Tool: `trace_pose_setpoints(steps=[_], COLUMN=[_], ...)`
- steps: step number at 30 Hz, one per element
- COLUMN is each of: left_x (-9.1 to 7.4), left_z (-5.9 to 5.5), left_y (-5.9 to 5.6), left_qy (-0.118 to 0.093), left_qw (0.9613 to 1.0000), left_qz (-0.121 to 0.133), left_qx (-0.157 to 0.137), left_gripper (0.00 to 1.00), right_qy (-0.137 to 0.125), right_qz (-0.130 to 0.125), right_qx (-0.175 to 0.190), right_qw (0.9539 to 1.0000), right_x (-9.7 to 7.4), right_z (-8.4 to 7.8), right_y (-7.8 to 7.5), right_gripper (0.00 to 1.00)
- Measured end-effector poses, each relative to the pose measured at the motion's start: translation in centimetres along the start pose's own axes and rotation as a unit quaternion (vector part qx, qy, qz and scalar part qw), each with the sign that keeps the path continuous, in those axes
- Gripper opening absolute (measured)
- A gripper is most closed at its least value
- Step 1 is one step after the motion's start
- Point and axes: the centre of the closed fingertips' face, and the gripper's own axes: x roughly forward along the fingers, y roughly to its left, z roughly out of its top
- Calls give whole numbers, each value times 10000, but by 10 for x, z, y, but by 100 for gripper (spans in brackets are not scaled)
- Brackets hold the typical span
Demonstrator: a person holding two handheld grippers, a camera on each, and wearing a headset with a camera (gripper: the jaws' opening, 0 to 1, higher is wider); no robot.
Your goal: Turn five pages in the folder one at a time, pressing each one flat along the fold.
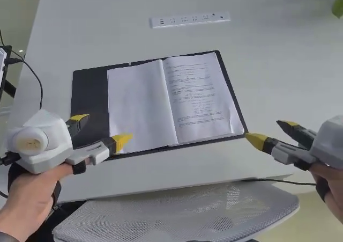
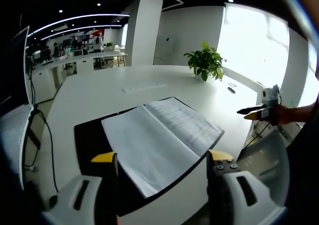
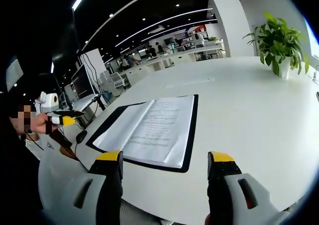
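Folder [image 1: 88, 100] open, lying flat on white table [image 1: 278, 54] nr front edge. L gripper [image 1: 101, 129]: jaws wide apart, empty, at folder's near-left corner. R gripper [image 1: 271, 132]: jaws apart, empty, just off near-right corner, not touching.

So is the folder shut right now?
No, the folder lies open on the white table, with its paper pages spread out to both sides of the fold.

Open-plan office w/ desks [image 3: 172, 53], monitors [image 3: 81, 80]
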Motion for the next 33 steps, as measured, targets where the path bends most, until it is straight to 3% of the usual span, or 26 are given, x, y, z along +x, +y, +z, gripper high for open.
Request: trace_pose_setpoints(steps=[7, 17, 25, 33], left_x=[22, 73, 108, 152], left_z=[14, 31, 34, 26], left_y=[-15, -70, -106, -135], left_qy=[30, 163, 324, 674], left_qw=[9996, 9956, 9914, 9855], left_qz=[-189, -766, -1099, -1290], left_qx=[198, 518, 631, 871], left_gripper=[70, 66, 63, 58], right_qy=[59, -25, -52, -83], right_qz=[39, 9, 26, 61], right_qx=[-12, 100, 101, 148], right_qw=[10000, 9999, 9999, 9998], right_x=[0, -4, -4, -5], right_z=[-2, -1, -1, -2], right_y=[2, -2, -3, -5], right_gripper=[67, 69, 69, 68])
